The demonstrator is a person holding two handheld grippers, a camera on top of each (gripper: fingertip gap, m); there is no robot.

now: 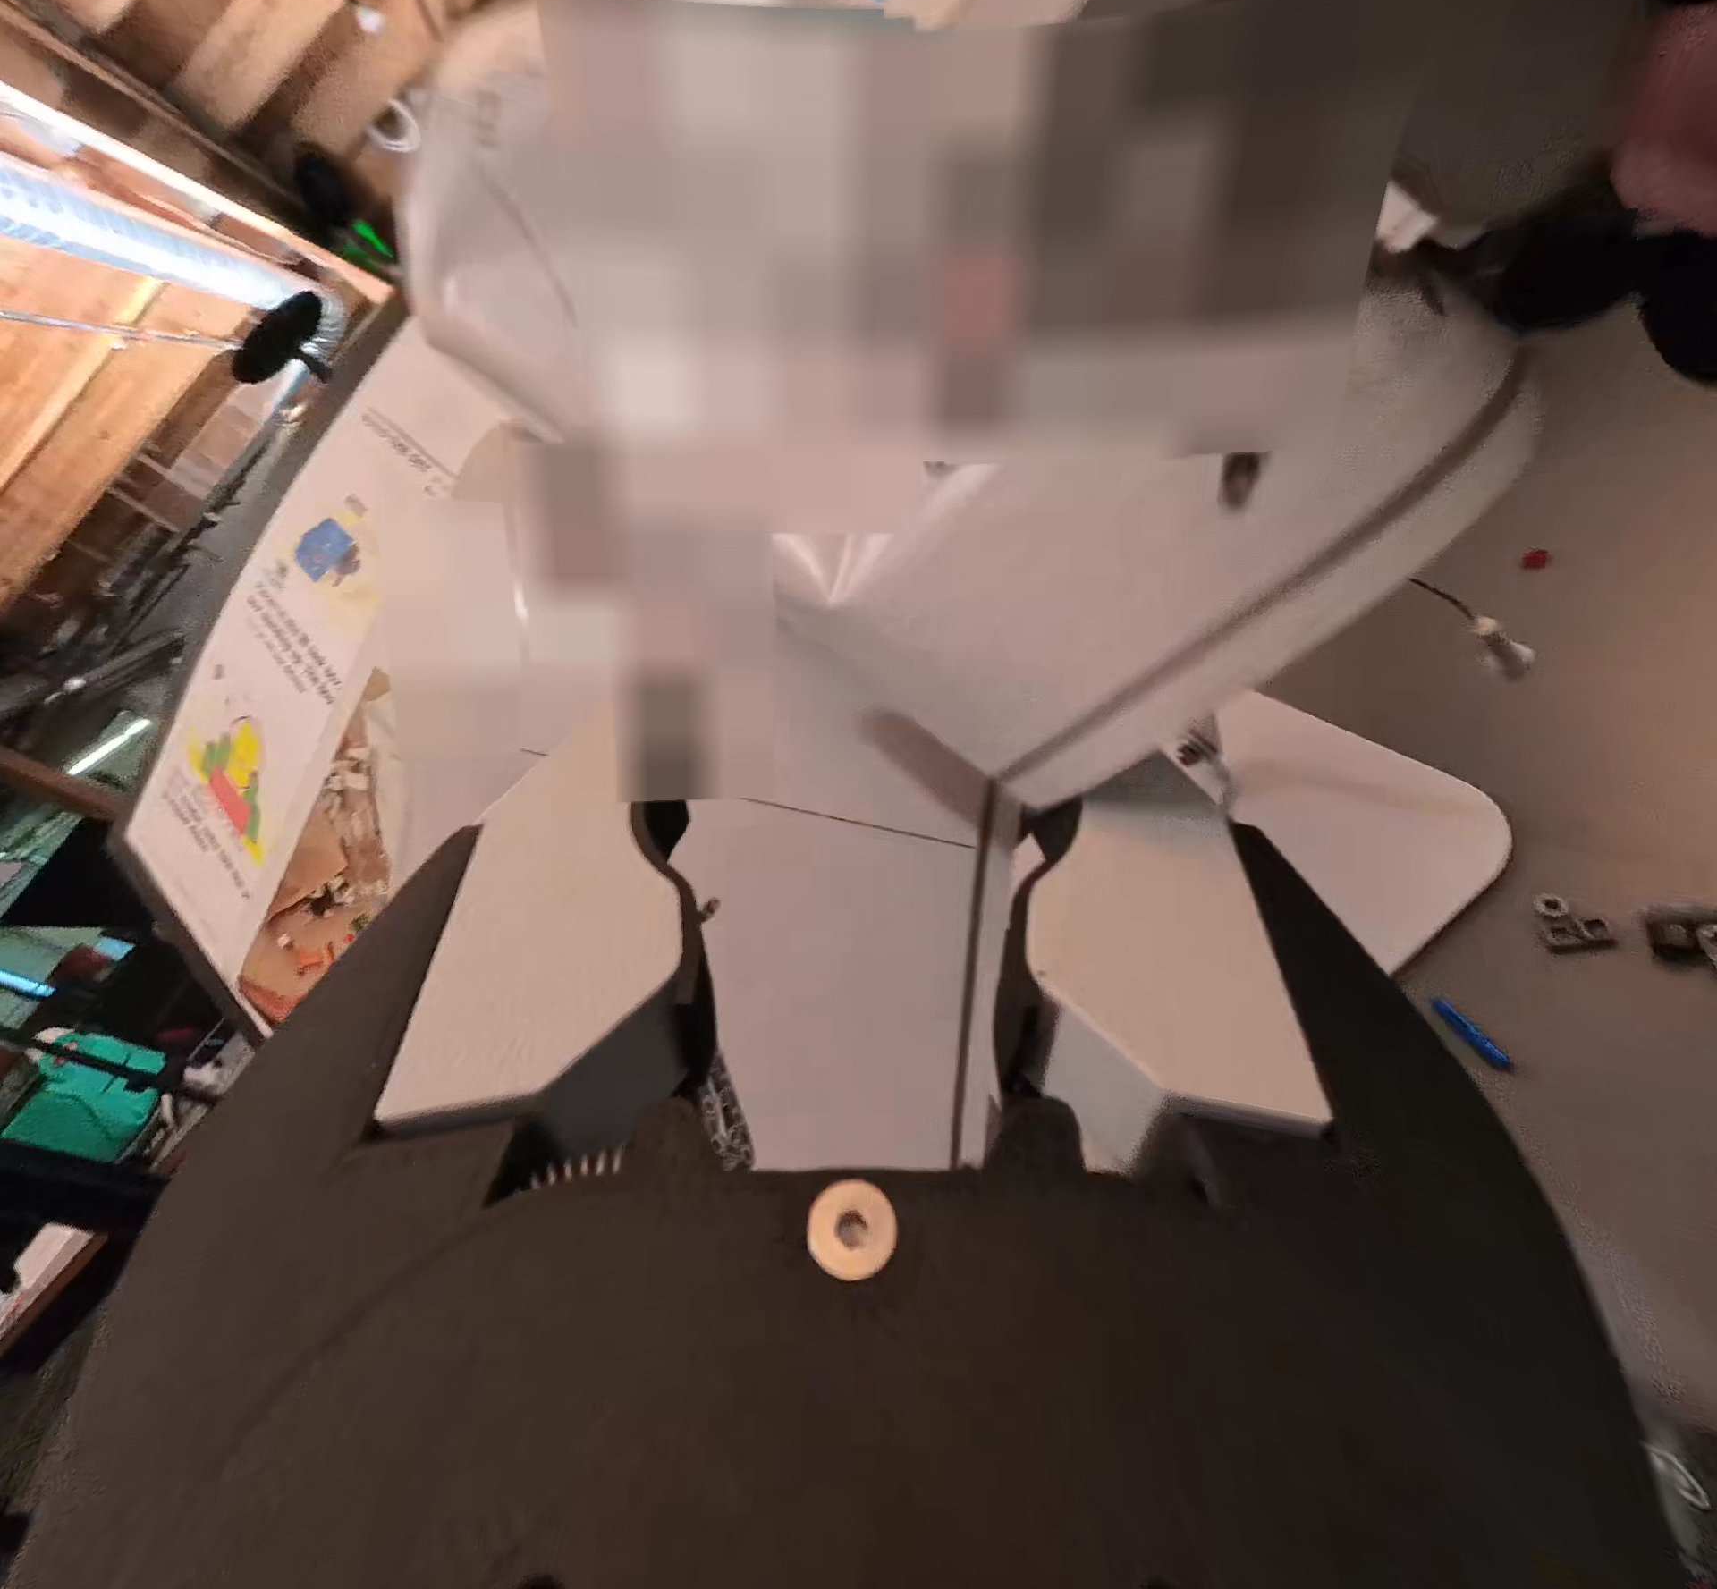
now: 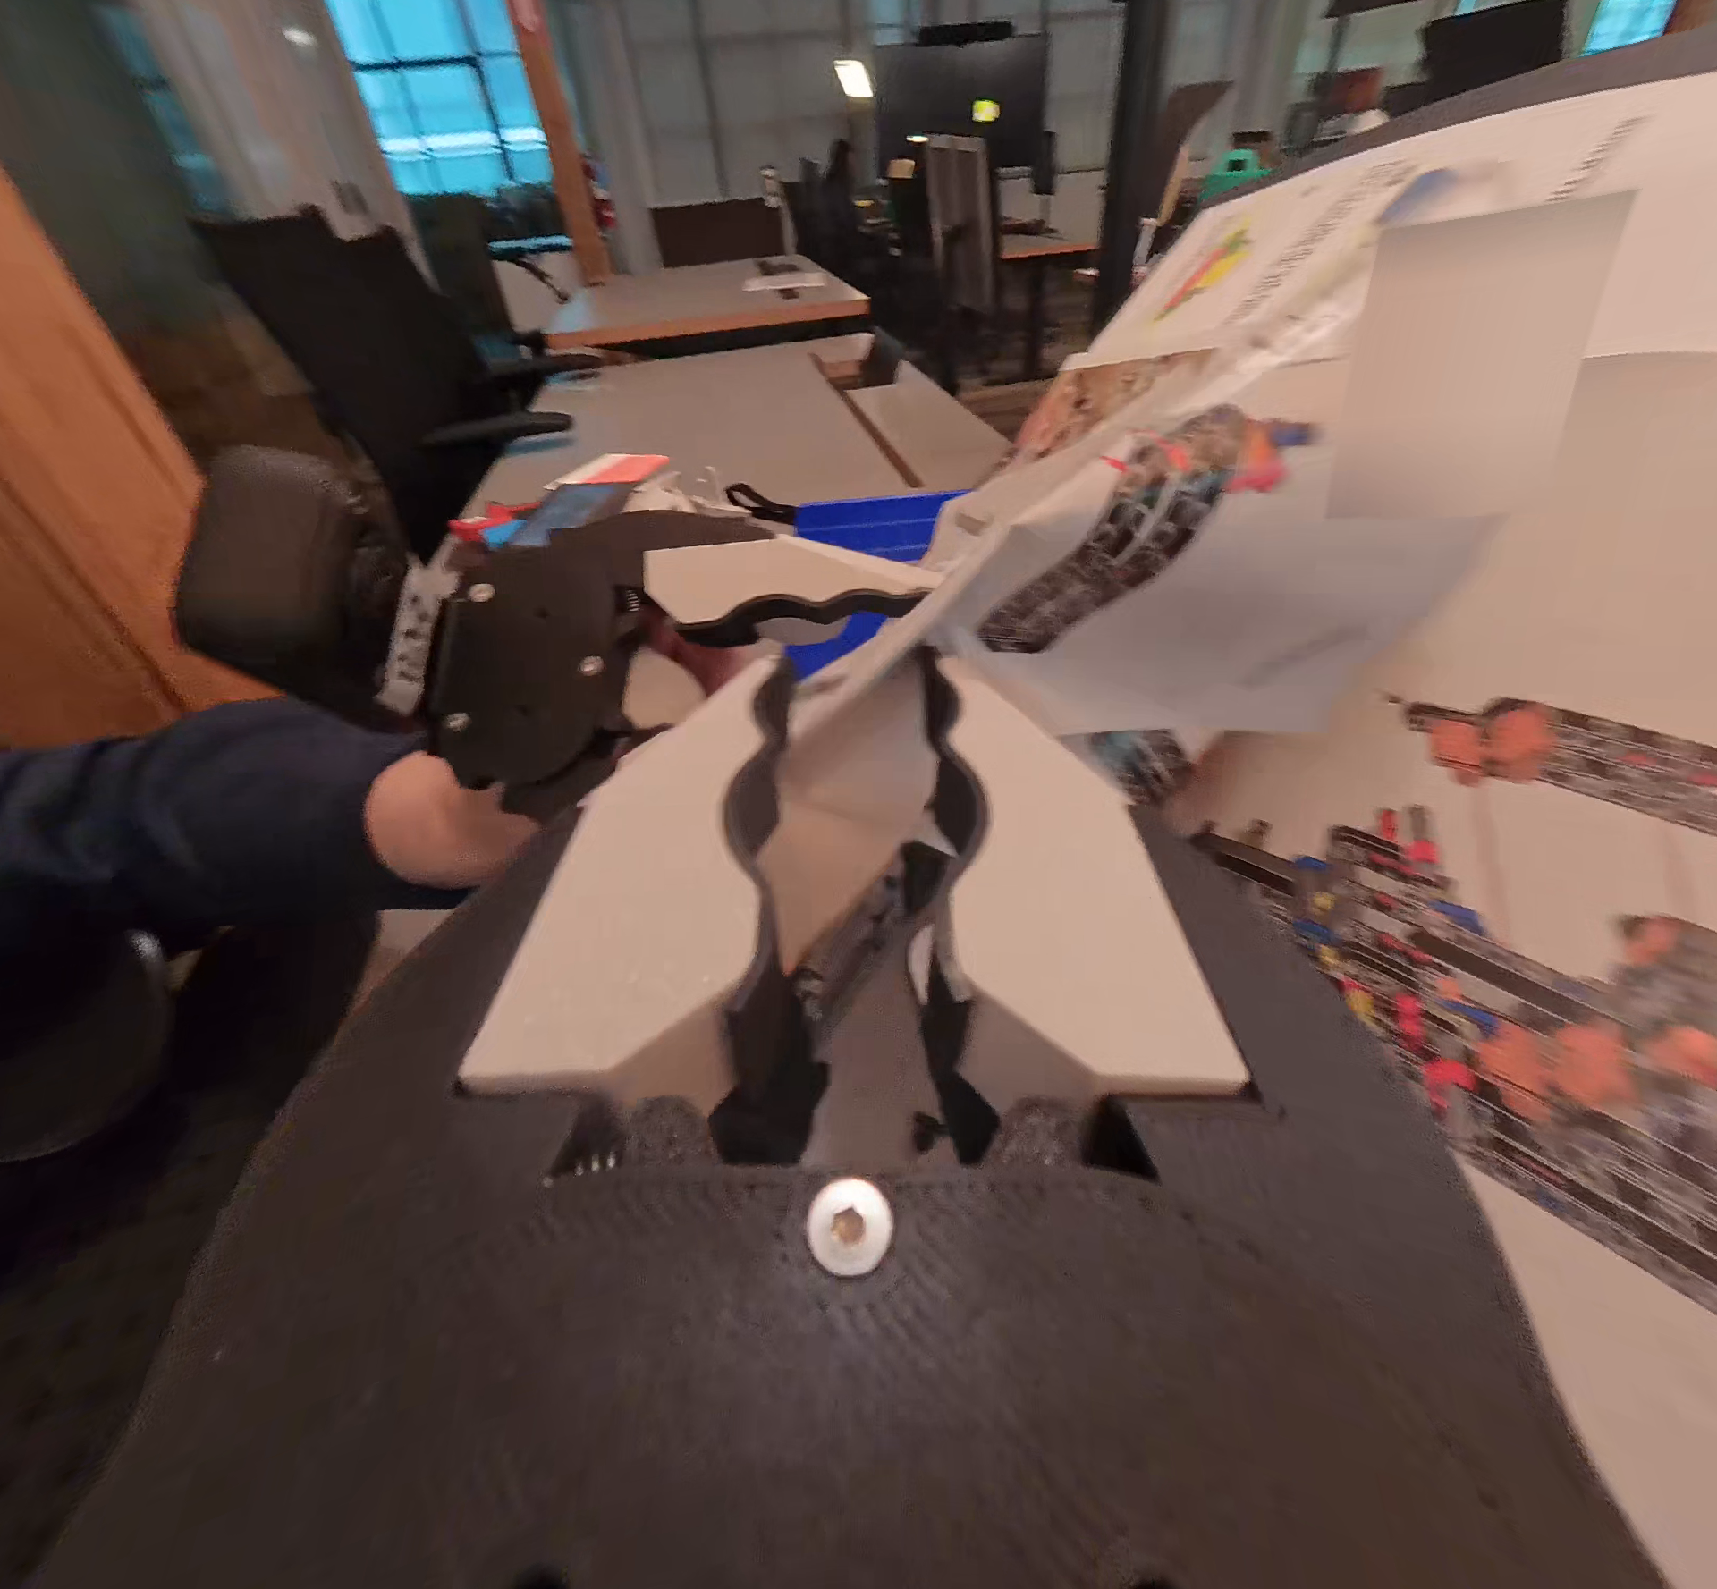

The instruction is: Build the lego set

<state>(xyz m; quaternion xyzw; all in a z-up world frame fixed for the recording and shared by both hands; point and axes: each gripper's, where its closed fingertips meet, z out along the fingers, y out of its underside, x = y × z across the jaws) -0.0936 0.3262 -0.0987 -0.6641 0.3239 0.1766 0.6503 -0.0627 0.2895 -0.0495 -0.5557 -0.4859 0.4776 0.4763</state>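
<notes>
A white instruction booklet page (image 1: 1161, 615) is lifted off the table and runs between both grippers. My left gripper (image 1: 855, 848) is open; the page's thin edge stands between its fingers, close to the right finger (image 1: 1143, 987). In the right wrist view my right gripper (image 2: 850, 680) is closed on a folded part of the page (image 2: 836, 810), with a narrow gap left between the pads. The left gripper (image 2: 790, 606) shows there too, held by a hand at the page's far edge. Small grey Lego parts (image 1: 1570, 931) and a blue piece (image 1: 1473, 1047) lie on the table.
A printed sheet with coloured pictures (image 1: 269, 708) lies at the left table edge and also shows in the right wrist view (image 2: 1533, 848). A blue bin (image 2: 873, 522) sits behind the left gripper. A tiny red piece (image 1: 1533, 558) and a thin cable (image 1: 1459, 615) lie at the right. Left tips to right tips: about 7 centimetres. My left gripper is the nearer one to the blue piece (image 1: 1473, 1047): about 20 centimetres, against 30 centimetres.
</notes>
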